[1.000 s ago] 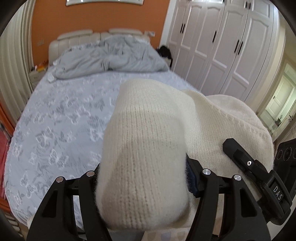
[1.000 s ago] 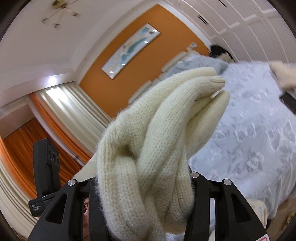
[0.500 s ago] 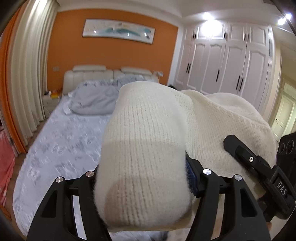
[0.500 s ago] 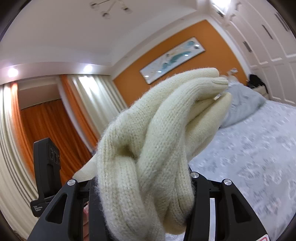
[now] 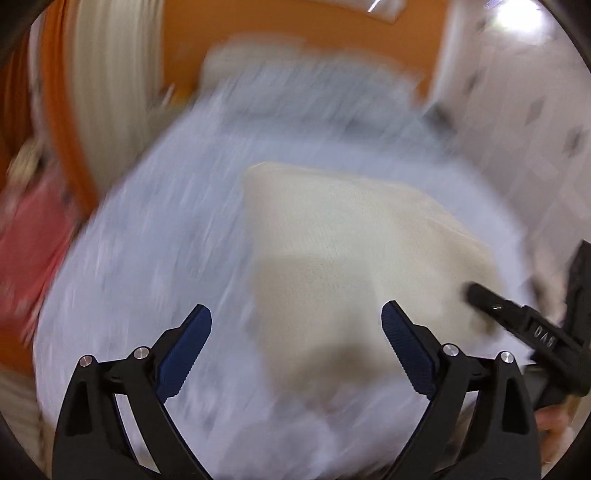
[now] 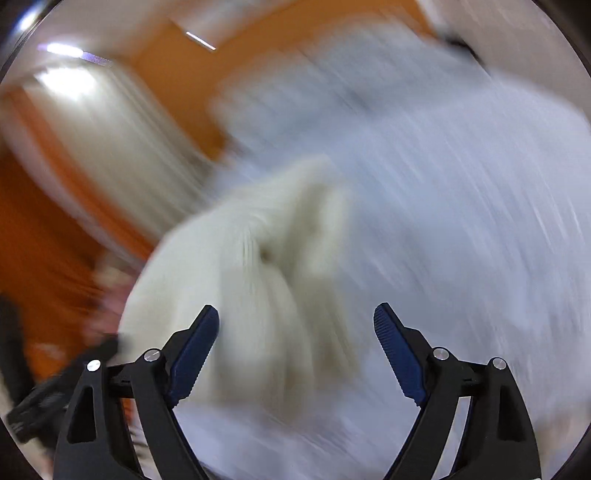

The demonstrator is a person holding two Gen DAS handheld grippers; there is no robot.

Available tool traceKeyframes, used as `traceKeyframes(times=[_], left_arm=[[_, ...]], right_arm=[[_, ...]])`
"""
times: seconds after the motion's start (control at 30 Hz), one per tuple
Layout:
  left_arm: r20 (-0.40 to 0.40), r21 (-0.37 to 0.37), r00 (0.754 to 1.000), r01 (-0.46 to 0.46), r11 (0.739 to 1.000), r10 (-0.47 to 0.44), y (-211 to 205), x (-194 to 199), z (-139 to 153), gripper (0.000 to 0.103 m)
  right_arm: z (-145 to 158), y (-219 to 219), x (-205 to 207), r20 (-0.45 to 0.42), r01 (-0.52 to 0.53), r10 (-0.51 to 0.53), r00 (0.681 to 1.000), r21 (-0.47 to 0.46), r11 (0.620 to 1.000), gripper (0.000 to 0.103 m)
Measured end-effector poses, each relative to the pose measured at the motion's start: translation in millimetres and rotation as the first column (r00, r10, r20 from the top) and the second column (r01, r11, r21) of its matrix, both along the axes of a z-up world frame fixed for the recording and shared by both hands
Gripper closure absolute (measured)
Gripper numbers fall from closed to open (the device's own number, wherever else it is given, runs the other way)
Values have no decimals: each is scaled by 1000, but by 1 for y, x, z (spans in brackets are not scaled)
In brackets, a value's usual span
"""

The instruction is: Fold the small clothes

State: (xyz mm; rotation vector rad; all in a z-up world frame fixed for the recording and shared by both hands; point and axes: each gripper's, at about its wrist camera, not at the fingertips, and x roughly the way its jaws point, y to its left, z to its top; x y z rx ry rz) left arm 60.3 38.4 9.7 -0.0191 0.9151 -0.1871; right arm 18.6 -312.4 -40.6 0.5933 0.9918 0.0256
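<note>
A cream knitted garment (image 5: 343, 243) lies spread on the pale blue bed (image 5: 177, 236), blurred by motion. My left gripper (image 5: 295, 336) stands over its near edge with jaws opening wide; the blue pads (image 5: 184, 350) touch nothing. In the right wrist view the same cream knit (image 6: 258, 266) bunches ahead and left of my right gripper (image 6: 295, 332), whose jaws are also opening, with the cloth loose beyond the pads. The right gripper (image 5: 517, 325) shows as a black finger at the garment's right edge in the left wrist view.
An orange wall (image 5: 258, 33) and a pale curtain (image 5: 107, 74) stand behind the bed. White wardrobe doors (image 5: 517, 110) fill the right side. Pink-red cloth (image 5: 26, 236) lies to the left of the bed. Both views are heavily blurred.
Both grippers let go of the cream knit, which dropped onto the bed. Both cameras swung down toward the bed, and the jaws went from clamped to wide apart.
</note>
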Motion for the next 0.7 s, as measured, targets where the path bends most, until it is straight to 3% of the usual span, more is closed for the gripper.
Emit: traceKeyframes(times=[0.03,0.07,0.13,0.27,0.33,0.4,0.5,0.6,0.63,0.7], left_arm=[[-77,11,997,-32,999,33,10,-1,-36,22],[-117,4,992,-50,999,50,17,-3,-54,24],[-193,-63,978,-98,993,84,34,-13,-86,24],[-219,-180,969,-157,971,116,44,-12,-98,17],[-235,-214,964,-174,961,122,40,0,-101,13],[-263,-254,957,-188,949,119,38,16,-104,12],[-331,-248,936,-211,946,122,29,34,-125,12],[-339,-175,932,-199,964,131,20,44,-139,12],[-340,-154,932,-190,970,129,16,46,-142,12],[-340,-123,932,-178,976,128,13,48,-147,11]], right_arm=[[-33,-6,-16,-81,23,-20,997,38,999,33],[-54,-10,-31,-122,40,-32,992,69,997,33],[-68,-14,-47,-154,38,-29,988,59,998,33],[-52,-21,-35,-95,26,-22,995,42,999,32],[-39,-21,-19,-63,35,-31,998,72,997,22],[-39,-17,8,-62,15,-10,998,83,996,20],[-42,-2,41,-85,-4,7,996,35,999,21],[-54,13,56,-89,-55,51,995,-43,998,26],[-64,21,61,-140,-86,70,988,-114,990,26],[-79,28,61,-187,-123,94,978,-150,981,27]])
